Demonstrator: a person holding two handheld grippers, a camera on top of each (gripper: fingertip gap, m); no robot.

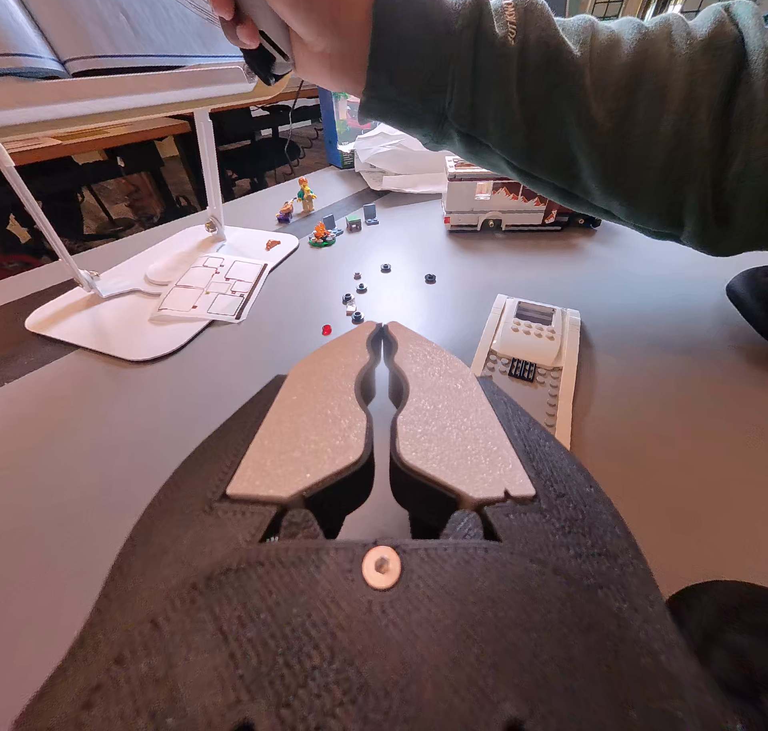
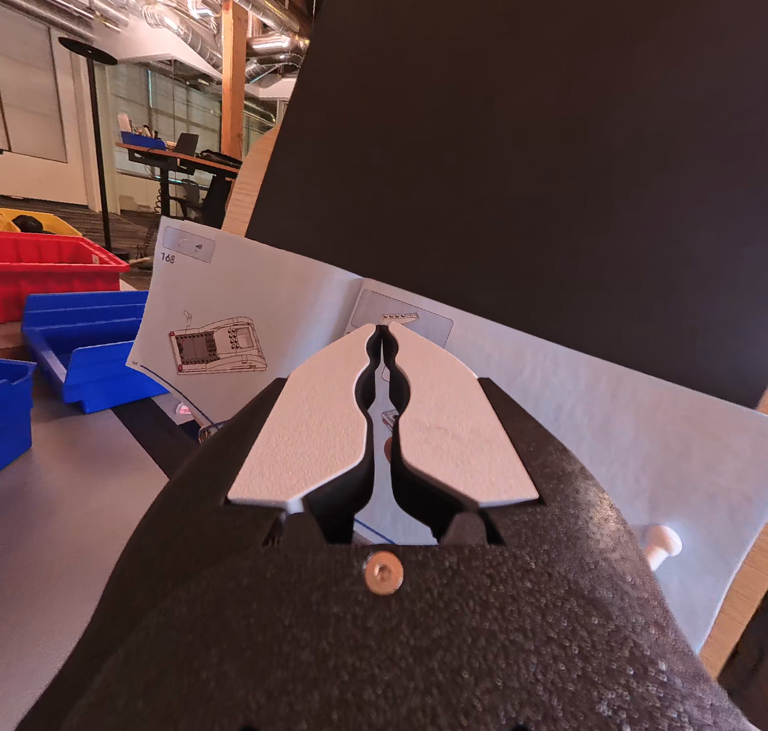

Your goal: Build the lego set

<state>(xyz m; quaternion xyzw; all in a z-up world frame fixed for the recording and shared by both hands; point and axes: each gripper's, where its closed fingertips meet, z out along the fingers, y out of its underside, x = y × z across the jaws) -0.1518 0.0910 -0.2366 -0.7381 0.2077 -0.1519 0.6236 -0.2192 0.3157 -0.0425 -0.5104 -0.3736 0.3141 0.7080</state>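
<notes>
Left gripper [image 1: 382, 327] is fully closed, fingertips meeting on nothing, low over the grey table [image 1: 124, 441]; just beside it on the right lies a white brick-built roof panel [image 1: 534, 353], studded, with a clear window, its long axis running away from the camera. Right gripper [image 2: 382, 328] is likewise closed and bare, pointing at the open instruction booklet [image 2: 257, 316] propped on a white stand [image 1: 124, 329].

Right gripper [image 2: 382, 329] fingertips together, bare, before open white instruction booklet [image 2: 257, 316]; blue plastic bins [image 2: 83, 337] left, near.
</notes>
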